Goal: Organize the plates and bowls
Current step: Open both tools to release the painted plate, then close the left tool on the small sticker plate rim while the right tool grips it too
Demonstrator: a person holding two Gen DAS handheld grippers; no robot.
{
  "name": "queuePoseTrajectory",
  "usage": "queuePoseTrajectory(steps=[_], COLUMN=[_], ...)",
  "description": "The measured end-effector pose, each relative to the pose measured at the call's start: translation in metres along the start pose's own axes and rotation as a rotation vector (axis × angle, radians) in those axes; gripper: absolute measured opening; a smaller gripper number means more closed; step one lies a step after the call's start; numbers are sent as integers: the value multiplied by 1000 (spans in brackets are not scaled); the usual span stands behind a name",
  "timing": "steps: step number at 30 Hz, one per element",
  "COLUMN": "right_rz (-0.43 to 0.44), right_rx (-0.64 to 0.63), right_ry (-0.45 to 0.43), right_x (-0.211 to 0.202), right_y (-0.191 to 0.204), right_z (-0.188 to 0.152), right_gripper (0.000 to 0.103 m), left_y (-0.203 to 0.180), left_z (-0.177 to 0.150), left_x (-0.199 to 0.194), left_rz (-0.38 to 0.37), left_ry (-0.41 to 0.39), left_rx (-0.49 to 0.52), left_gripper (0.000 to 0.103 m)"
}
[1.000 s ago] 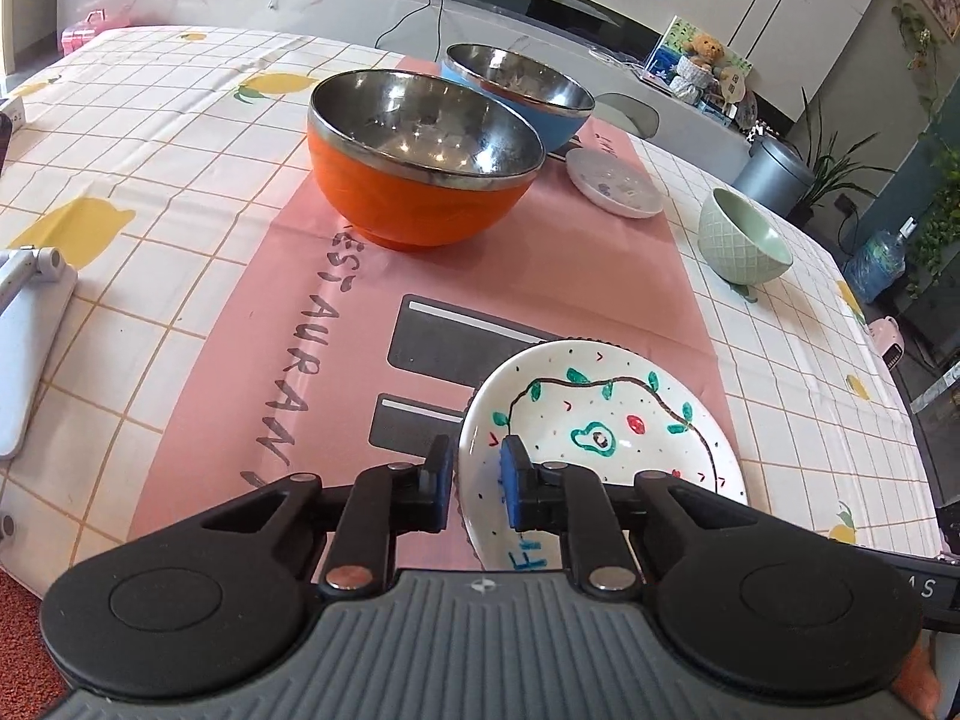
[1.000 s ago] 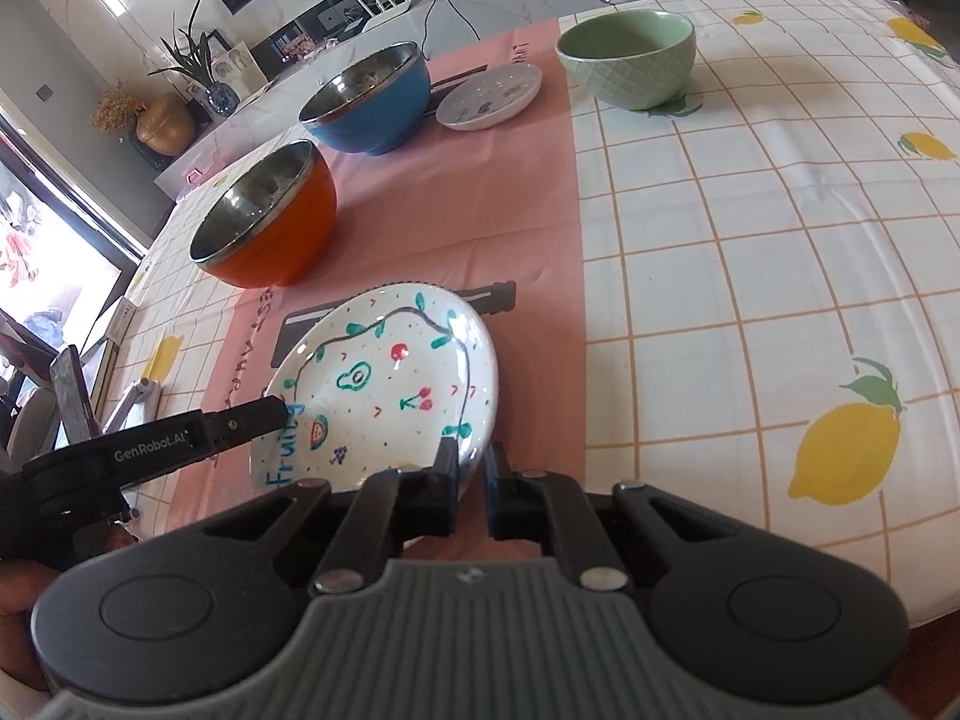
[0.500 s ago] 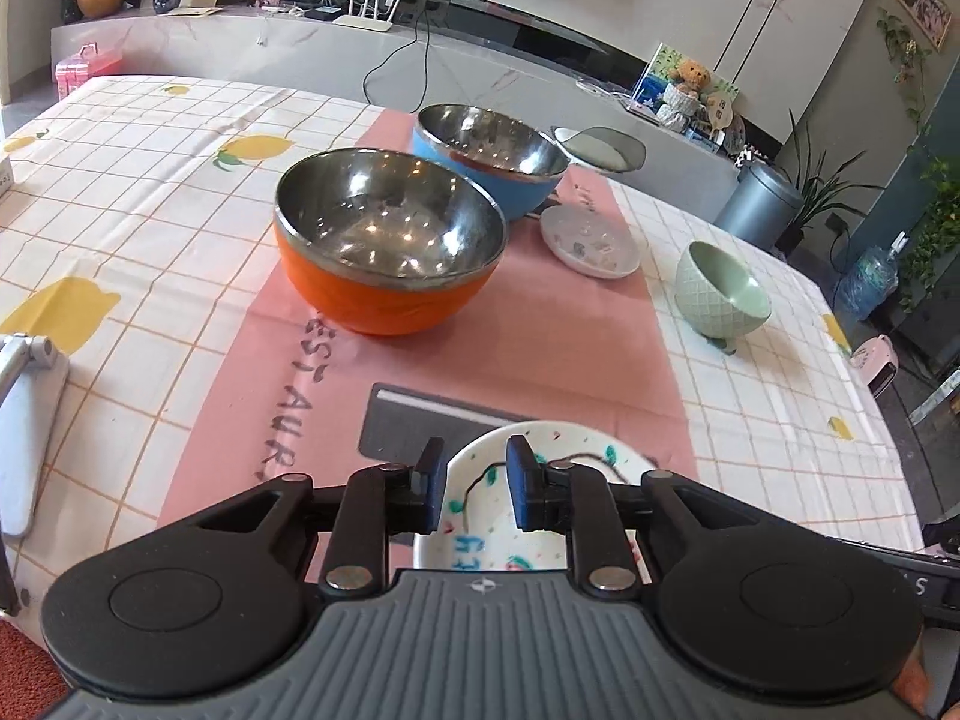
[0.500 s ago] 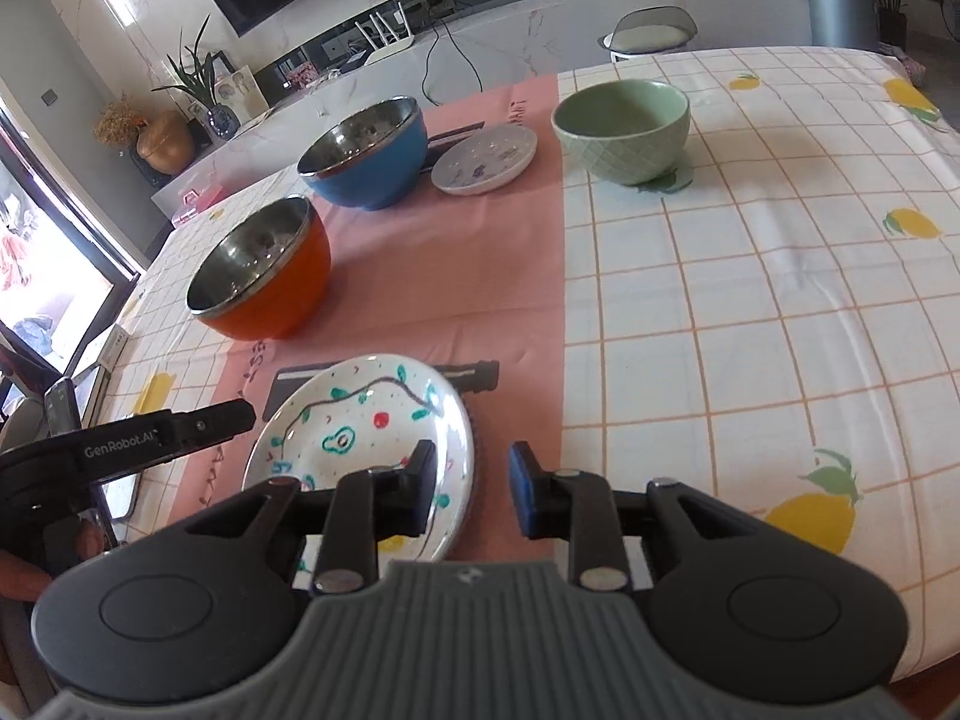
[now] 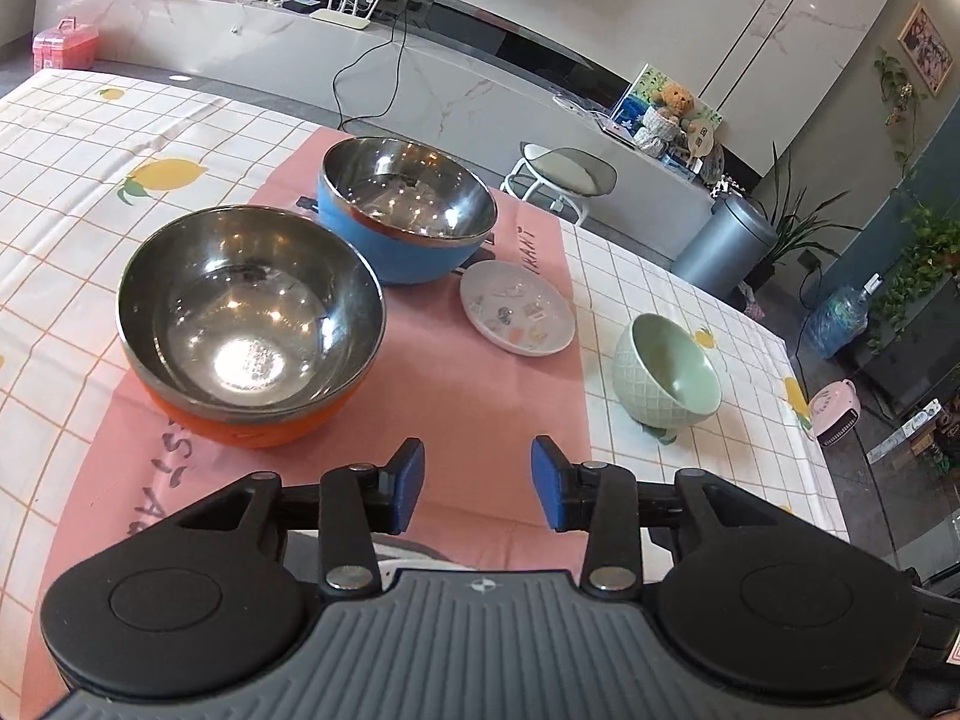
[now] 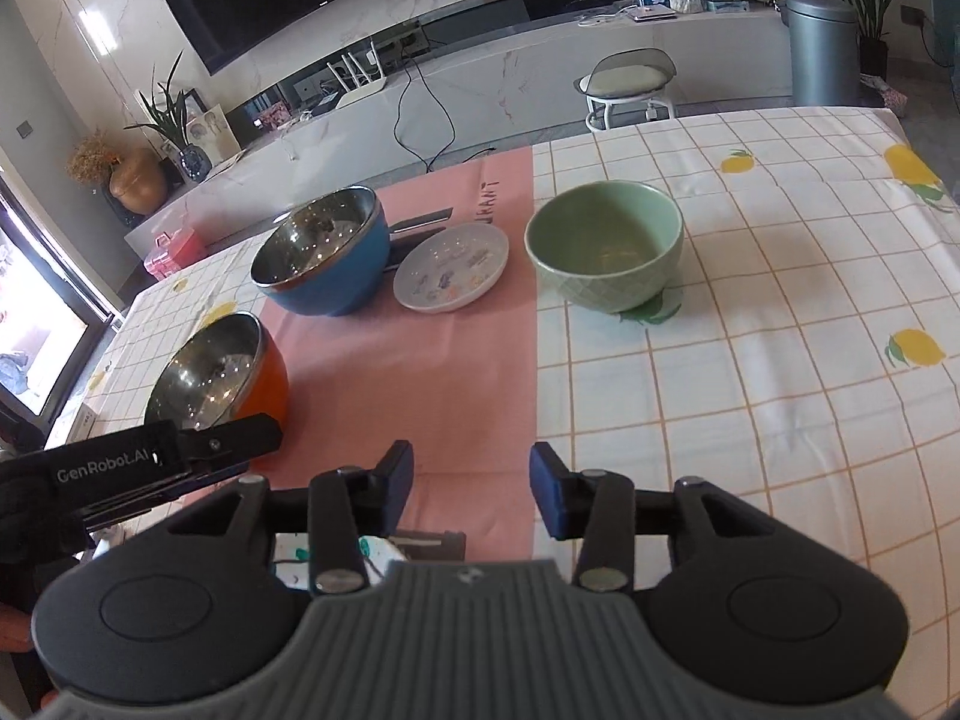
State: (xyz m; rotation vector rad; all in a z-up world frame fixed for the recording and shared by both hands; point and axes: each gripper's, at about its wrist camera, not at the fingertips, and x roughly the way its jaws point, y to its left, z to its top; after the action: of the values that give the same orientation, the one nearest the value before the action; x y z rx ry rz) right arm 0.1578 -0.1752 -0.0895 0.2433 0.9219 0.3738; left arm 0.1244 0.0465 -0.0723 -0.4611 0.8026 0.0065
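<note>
On the pink mat (image 5: 480,396) stand an orange steel-lined bowl (image 5: 249,324), a blue one (image 5: 408,216) behind it, a small white plate (image 5: 516,307) and, off the mat to the right, a green bowl (image 5: 666,378). My left gripper (image 5: 477,483) hovers short of the orange bowl; its jaws are opening with nothing between them. My right gripper (image 6: 471,480) is also opening and empty, facing the green bowl (image 6: 606,240) and small plate (image 6: 450,267). The painted plate (image 6: 294,558) lies on the table, mostly hidden under the right gripper. The left gripper (image 6: 180,450) shows at the left.
The lemon-print tablecloth (image 6: 750,360) spreads to the right of the mat. Beyond the table's far edge stand a stool (image 5: 567,171), a grey bin (image 5: 726,246) and a long marble counter (image 5: 180,18).
Both grippers let go of the painted plate, opened and drew back and up. The plate has slipped almost out of view under them, and the bowls now look farther off.
</note>
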Motion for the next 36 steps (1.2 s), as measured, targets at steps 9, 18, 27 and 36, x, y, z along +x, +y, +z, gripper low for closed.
queuePoseTrajectory(steps=[9, 18, 27, 36], right_rz=[17, 30, 48, 39], right_rx=[95, 205, 260, 358], right_ry=[20, 52, 63, 35], right_x=[36, 71, 97, 115], right_y=[-9, -18, -18, -27], right_z=[26, 45, 60, 77], right_gripper=[43, 43, 42, 41], left_y=[-5, -4, 1, -2], left_z=[18, 33, 46, 59], left_x=[31, 59, 79, 99], left_rz=[-38, -24, -40, -9], left_ry=[7, 17, 10, 2], left_rx=[-69, -127, -172, -180], left_gripper=[45, 45, 43, 41])
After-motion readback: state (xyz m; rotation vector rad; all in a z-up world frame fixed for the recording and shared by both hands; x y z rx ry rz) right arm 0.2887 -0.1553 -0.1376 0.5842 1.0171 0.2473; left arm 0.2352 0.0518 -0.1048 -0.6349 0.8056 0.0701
